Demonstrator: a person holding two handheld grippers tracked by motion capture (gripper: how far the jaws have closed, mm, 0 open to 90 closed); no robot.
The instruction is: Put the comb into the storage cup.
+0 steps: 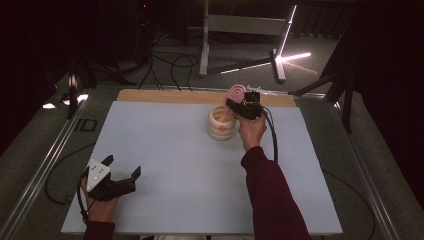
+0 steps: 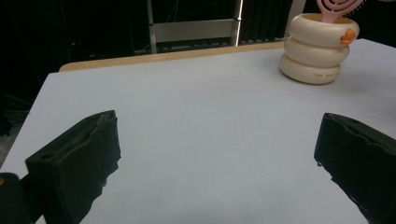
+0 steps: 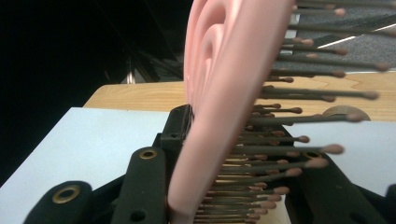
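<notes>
A pink hairbrush with dark bristles stands upright, its lower end inside a cream ringed cup at the back middle of the mat. My right gripper is shut on the brush head just above the cup's rim. In the right gripper view the brush sits between the black jaws of the right gripper, bristles pointing right. My left gripper rests at the front left, open with nothing in it. From the left gripper, the cup and brush show far off at the upper right.
A pale grey mat covers the table, with a wooden strip along its back edge. Metal rails run along both sides. A stand's legs and cables lie on the floor behind.
</notes>
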